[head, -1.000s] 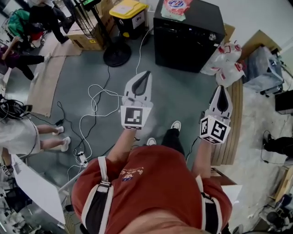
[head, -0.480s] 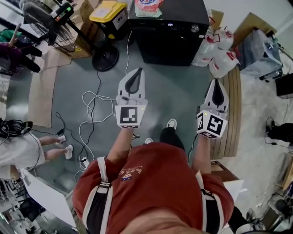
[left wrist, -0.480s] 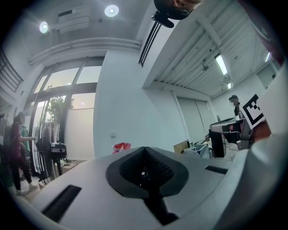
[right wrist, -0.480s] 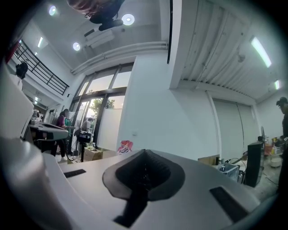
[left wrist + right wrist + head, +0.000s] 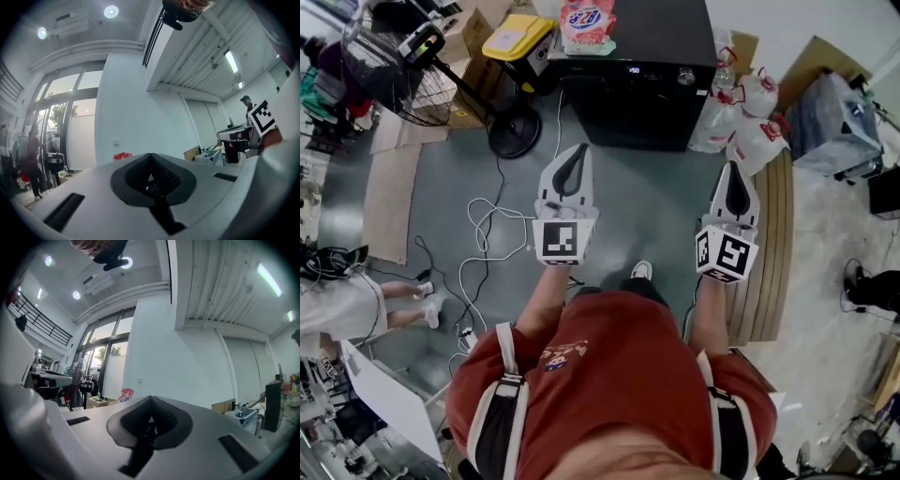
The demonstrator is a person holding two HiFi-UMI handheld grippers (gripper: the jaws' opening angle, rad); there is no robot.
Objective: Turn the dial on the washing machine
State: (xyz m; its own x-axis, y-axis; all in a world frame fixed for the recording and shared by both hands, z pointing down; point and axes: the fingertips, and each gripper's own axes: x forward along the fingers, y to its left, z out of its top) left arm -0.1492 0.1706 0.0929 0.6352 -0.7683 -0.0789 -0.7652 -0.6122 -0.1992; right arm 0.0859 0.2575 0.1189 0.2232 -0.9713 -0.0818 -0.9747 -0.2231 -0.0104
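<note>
With left gripper [image 5: 577, 156] and right gripper [image 5: 738, 172] both pressed together and empty, I should spread the right before squaring onto the dial [image 5: 683, 75] at the washing machine's [image 5: 642, 103] front right corner.

Rust-red T-shirt [image 5: 614, 361], black straps [image 5: 499, 412], white left tool [image 5: 583, 147], right tool [image 5: 733, 166], marker cubes [image 5: 562, 241]

I see the washing machine [image 5: 642, 98] at top centre of the frame, its dial [image 5: 683, 76] toward its right side and a bag [image 5: 587, 21] lying on its top left. A fan [image 5: 394, 61] stands at upper left, sacks [image 5: 741, 127] sit just right of the machine, and cables [image 5: 487, 220] lie on the floor [image 5: 656, 202] at centre left.
</note>
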